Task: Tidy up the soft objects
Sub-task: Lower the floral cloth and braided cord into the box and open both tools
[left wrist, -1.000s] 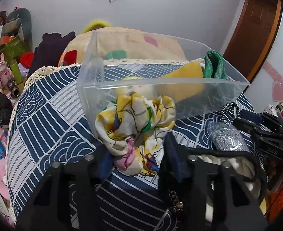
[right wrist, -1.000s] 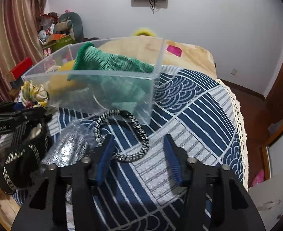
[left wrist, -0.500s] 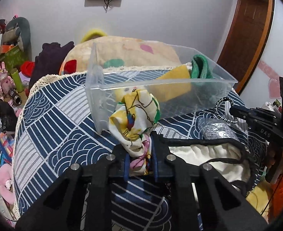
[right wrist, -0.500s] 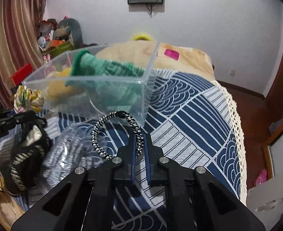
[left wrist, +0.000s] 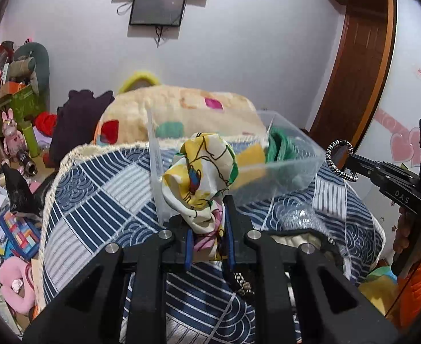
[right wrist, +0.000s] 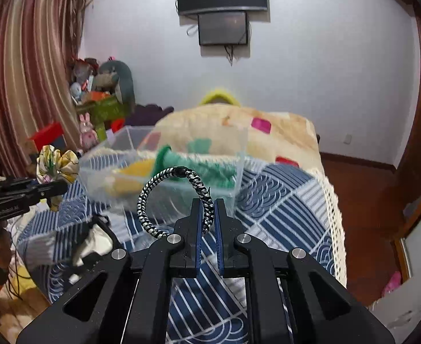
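Observation:
My left gripper (left wrist: 209, 218) is shut on a yellow floral scrunchie (left wrist: 200, 177) and holds it raised in front of the clear plastic bin (left wrist: 293, 169). The scrunchie also shows in the right wrist view (right wrist: 57, 162). My right gripper (right wrist: 207, 209) is shut on a black-and-white braided hair tie (right wrist: 164, 197), lifted off the bed; it also shows at the right of the left wrist view (left wrist: 339, 159). The bin (right wrist: 164, 169) holds a green knit item (right wrist: 199, 163) and a yellow cloth (right wrist: 133, 172).
A blue patterned bedspread (right wrist: 282, 200) covers the bed. A silver glittery pouch (left wrist: 299, 218) and a black-trimmed bag (left wrist: 299, 238) lie near the front. A cream blanket (left wrist: 181, 109) lies behind the bin. Toys and clutter (left wrist: 12, 132) fill the floor at left.
Both grippers closed on their items and lifted them: the left raised the scrunchie, the right raised the hair tie off the bedspread. The views tilted up.

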`<state>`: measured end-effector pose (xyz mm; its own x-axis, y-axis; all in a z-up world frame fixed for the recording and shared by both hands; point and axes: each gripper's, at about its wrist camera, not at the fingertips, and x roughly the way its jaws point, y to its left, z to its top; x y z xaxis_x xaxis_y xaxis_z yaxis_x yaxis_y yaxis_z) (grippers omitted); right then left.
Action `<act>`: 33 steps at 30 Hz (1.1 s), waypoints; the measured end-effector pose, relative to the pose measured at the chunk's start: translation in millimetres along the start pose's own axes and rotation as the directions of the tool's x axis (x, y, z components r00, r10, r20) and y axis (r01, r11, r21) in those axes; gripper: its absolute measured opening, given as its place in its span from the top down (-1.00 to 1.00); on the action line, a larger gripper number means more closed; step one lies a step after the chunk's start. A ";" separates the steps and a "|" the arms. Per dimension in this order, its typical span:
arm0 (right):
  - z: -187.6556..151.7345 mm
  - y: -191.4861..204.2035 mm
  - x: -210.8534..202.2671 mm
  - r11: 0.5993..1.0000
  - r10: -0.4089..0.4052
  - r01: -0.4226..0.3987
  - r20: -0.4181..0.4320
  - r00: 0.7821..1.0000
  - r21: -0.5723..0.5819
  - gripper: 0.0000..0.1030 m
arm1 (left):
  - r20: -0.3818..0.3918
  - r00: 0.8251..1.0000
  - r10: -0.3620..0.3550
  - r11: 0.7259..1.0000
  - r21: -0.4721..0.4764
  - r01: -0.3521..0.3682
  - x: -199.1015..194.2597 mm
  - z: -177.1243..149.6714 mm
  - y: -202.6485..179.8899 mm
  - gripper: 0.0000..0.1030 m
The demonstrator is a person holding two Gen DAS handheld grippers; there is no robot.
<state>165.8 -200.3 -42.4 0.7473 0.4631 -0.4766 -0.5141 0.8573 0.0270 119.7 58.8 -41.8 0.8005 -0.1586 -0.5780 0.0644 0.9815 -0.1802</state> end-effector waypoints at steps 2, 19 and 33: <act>7.5 2.1 0.1 1.000 0.006 -0.006 0.021 1.000 -0.003 0.86 | 0.024 1.000 0.007 1.000 0.007 -0.007 -4.3 6.3 -0.9 0.66; 52.9 29.0 39.8 0.999 0.004 -0.001 0.070 0.998 -0.050 0.86 | 0.026 1.000 -0.001 1.000 0.003 0.001 45.1 55.9 13.7 0.66; 66.6 41.8 87.0 0.996 0.012 -0.015 -0.029 0.999 -0.092 0.86 | -0.095 0.995 0.034 0.998 0.046 -0.030 108.4 63.3 10.5 0.66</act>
<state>237.4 -109.2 -24.3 0.7281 0.4668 -0.5019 -0.5618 0.8259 -0.0469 244.9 58.6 -56.0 0.7421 -0.1343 -0.6567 0.0675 0.9897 -0.1261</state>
